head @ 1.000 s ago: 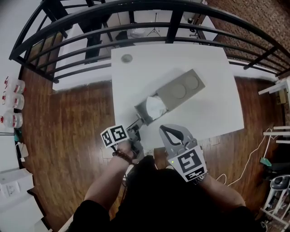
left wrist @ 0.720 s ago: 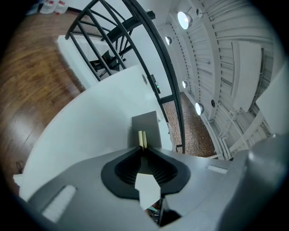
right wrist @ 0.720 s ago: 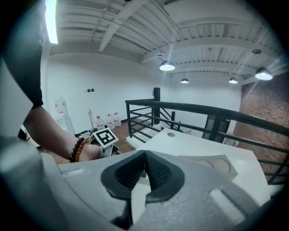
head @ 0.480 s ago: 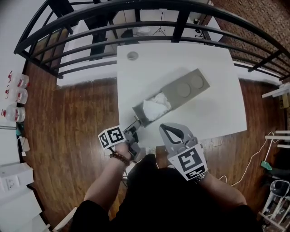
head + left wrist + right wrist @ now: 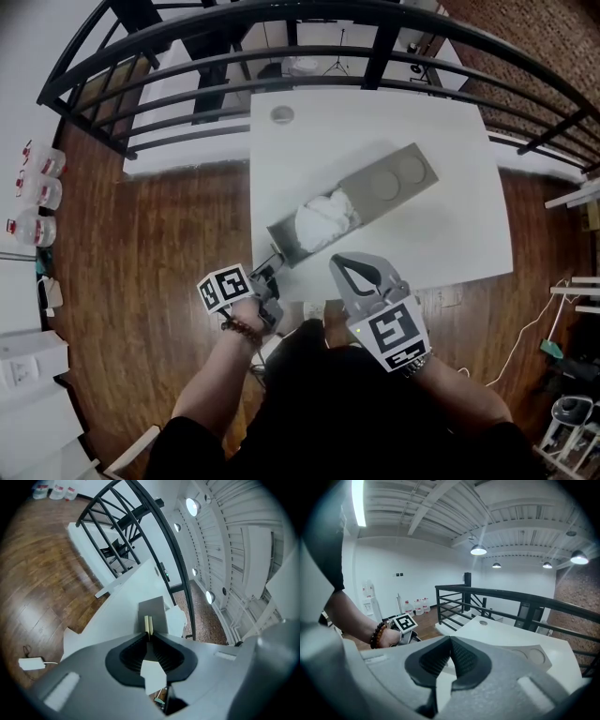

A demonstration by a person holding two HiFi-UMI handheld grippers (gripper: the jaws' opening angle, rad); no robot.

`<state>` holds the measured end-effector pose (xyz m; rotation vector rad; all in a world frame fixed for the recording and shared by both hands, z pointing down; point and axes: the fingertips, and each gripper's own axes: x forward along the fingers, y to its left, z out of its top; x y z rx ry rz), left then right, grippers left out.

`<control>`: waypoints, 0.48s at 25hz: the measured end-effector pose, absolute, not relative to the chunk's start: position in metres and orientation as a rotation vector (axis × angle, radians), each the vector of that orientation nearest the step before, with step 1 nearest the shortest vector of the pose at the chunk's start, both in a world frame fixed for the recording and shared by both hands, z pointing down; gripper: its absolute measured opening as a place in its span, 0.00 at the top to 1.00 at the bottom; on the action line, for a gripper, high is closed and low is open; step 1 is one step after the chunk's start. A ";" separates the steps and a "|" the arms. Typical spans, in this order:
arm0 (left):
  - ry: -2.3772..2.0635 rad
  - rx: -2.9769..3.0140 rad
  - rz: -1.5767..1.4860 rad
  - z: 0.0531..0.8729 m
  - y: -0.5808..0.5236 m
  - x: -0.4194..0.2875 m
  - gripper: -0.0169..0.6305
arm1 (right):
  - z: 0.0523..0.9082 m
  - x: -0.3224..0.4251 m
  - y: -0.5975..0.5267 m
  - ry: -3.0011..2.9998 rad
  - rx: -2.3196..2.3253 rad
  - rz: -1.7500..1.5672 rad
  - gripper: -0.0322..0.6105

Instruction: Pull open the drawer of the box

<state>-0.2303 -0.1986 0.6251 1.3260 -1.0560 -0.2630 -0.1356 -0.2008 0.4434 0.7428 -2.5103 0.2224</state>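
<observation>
As head view shows it: grey box (image 5: 389, 183) on white table (image 5: 450, 234), drawer (image 5: 284, 241) standing out toward near-left edge, white crumpled stuff (image 5: 323, 217) inside. Left gripper (image 5: 271, 265) at drawer front; right gripper (image 5: 343, 265) apart, over near table edge. Left gripper view: jaws pinched on thin pale tab (image 5: 148, 624) of drawer. Right gripper view: jaws together, nothing between.

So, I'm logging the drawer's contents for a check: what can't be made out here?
White stuff in the drawer: too small in head view to identify.
The drawer's pull: head view, tiny, end covered by the left gripper.
Round thing on the table's far side: head view, too small.
</observation>
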 end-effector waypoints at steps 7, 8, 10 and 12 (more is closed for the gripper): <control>-1.091 1.314 -0.282 0.625 -0.193 -0.248 0.89 | 0.442 -0.141 -0.194 -2.517 0.721 0.214 0.96; -1.091 1.316 -0.283 0.624 -0.193 -0.249 0.89 | 0.442 -0.141 -0.193 -2.517 0.720 0.213 0.96; -1.091 1.315 -0.285 0.624 -0.193 -0.249 0.89 | 0.442 -0.142 -0.193 -2.515 0.721 0.212 0.96; -1.091 1.314 -0.286 0.625 -0.193 -0.249 0.89 | 0.442 -0.142 -0.192 -2.515 0.721 0.212 0.96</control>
